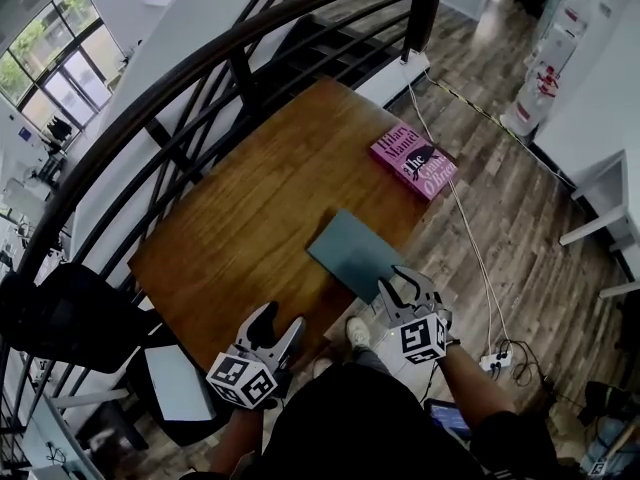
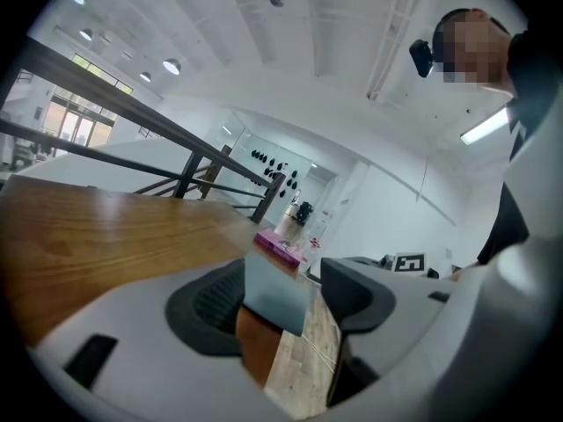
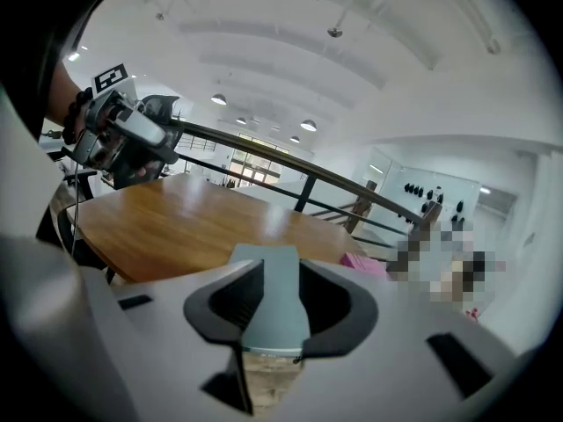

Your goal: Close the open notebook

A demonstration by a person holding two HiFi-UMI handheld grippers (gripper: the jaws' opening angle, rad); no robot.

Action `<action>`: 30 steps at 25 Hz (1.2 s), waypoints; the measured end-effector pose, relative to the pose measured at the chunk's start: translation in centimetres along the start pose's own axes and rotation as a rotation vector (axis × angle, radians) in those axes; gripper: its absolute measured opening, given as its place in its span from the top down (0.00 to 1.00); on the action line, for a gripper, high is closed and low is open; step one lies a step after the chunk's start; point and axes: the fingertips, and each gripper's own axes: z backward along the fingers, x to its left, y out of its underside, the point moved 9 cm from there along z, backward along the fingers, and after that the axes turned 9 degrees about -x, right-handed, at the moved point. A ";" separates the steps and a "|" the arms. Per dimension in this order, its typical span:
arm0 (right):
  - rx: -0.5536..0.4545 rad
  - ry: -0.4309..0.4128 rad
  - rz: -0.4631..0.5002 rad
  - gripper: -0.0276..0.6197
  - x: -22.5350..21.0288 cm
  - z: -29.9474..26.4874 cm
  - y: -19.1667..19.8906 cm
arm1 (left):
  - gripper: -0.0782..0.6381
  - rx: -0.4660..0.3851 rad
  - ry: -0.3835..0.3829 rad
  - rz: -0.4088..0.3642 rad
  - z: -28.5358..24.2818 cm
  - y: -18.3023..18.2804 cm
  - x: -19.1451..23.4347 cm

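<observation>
Near edge of the worktop: the notebook [image 1: 355,253] lies flat and closed, grey-blue cover up, its near corner reaching just past the wood.
Worktop [image 1: 250,198]: brown wood, set beside a dark curved railing [image 1: 200,68].
Right gripper [image 1: 408,286]: at the notebook's near corner, jaws partly apart. In the right gripper view the notebook [image 3: 274,297] shows in the gap between them, and the pads do not press on it.
Left gripper [image 1: 280,323]: off the near edge of the worktop, well to the left of the notebook, jaws wide apart and holding nothing (the notebook shows only in the distance through the gap).
Far right corner: a pink book [image 1: 413,161] lies flat, well apart from the notebook.
Below: wood-plank floor [image 1: 500,198] with a cable running across it.
</observation>
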 end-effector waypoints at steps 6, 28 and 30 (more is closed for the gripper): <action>-0.011 -0.005 -0.016 0.78 0.4 -0.1 -0.6 | 0.50 -0.006 0.002 -0.015 0.1 -0.6 0.3; -0.279 0.158 -0.362 0.94 -6.8 2.3 -6.0 | 0.80 -0.222 -0.207 -0.241 1.2 -9.3 1.7; -0.313 0.149 -0.376 0.95 -7.1 2.6 -6.7 | 0.84 -0.278 -0.219 -0.239 1.5 -10.2 1.6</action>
